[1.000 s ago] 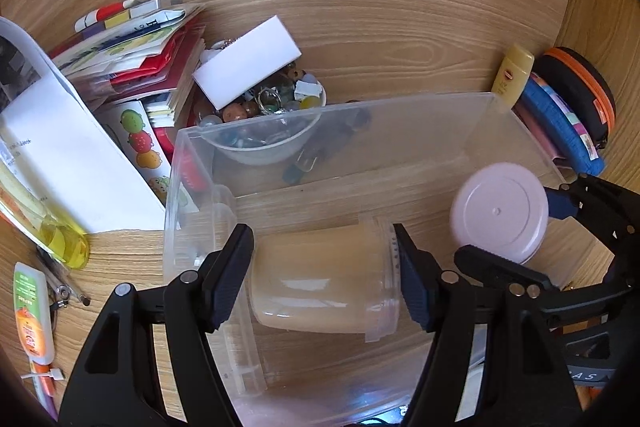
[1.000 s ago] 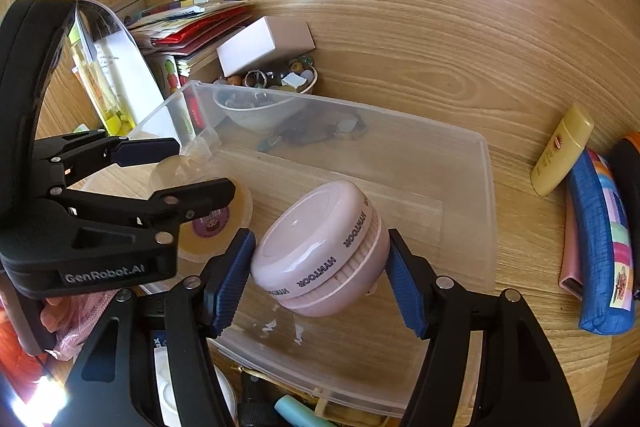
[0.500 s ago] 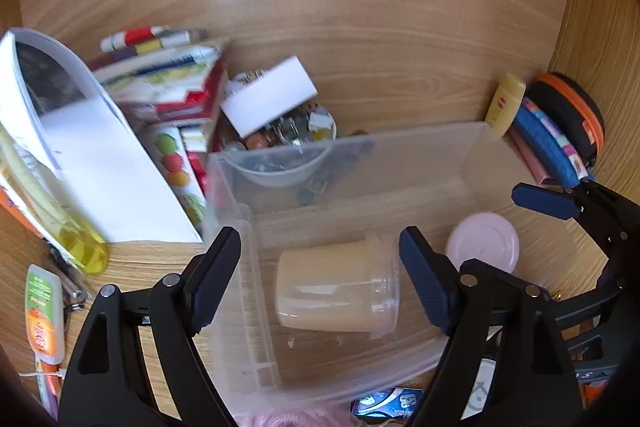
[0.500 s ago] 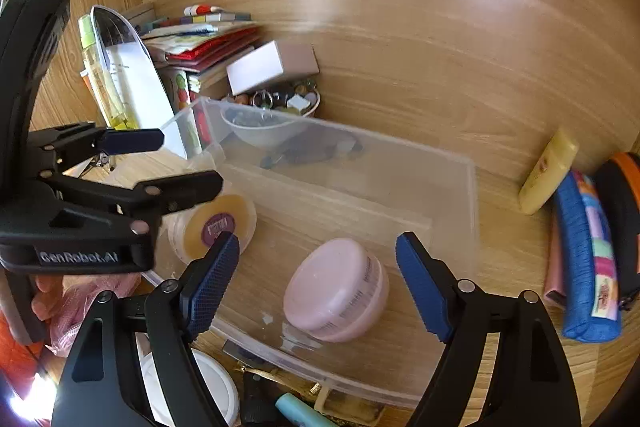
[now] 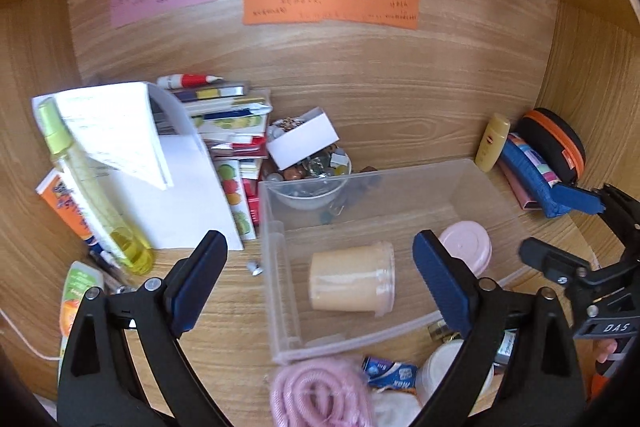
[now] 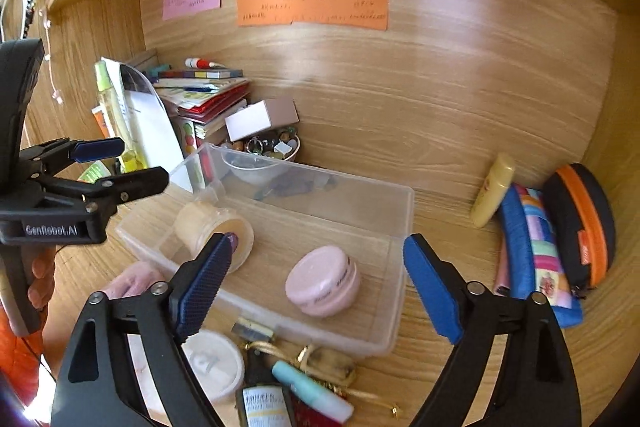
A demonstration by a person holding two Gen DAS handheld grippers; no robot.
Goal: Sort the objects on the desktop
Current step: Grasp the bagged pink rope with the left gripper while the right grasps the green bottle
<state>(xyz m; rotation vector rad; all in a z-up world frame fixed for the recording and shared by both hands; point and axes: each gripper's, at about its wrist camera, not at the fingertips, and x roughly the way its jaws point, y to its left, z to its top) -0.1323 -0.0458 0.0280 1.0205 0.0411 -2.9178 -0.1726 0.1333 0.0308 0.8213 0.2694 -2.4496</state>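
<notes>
Both grippers hang over the desk with nothing in them. The left gripper (image 5: 320, 277) has its jaws wide and opening, blue pads clear of everything; the beige jar (image 5: 352, 277) shows in the gap between them but lies apart from them, on its side on the floor of the clear bin (image 5: 280, 267), lid end toward the right. The right gripper (image 6: 316, 287) is wide as well, jaws opening, nothing pressed; below its gap the pink jar (image 6: 323, 281) rests in the same bin, tilted on its edge, just right of the beige jar. In the right wrist view the left gripper shows at the left edge, a hand (image 6: 42, 279) wrapped round its handle.

Behind the bin a white bowl (image 5: 310, 193) of beads and trinkets sits against its back wall, a small white box (image 5: 304, 141) tipped on top; left of that a stack of books (image 5: 232, 123) and a yellow bottle (image 5: 96, 195) leaning on loose papers. At the far right a yellow tube (image 6: 492, 189) stands by a blue pouch (image 6: 532, 255) and a black case with an orange zip (image 6: 580, 223). In front of the bin: a pink cord (image 5: 320, 391), a white lid (image 6: 214, 363), a teal tube (image 6: 312, 391), some gold bits too blurred to tell. Pink, green and orange notes (image 6: 312, 3) are stuck to the back panel.
</notes>
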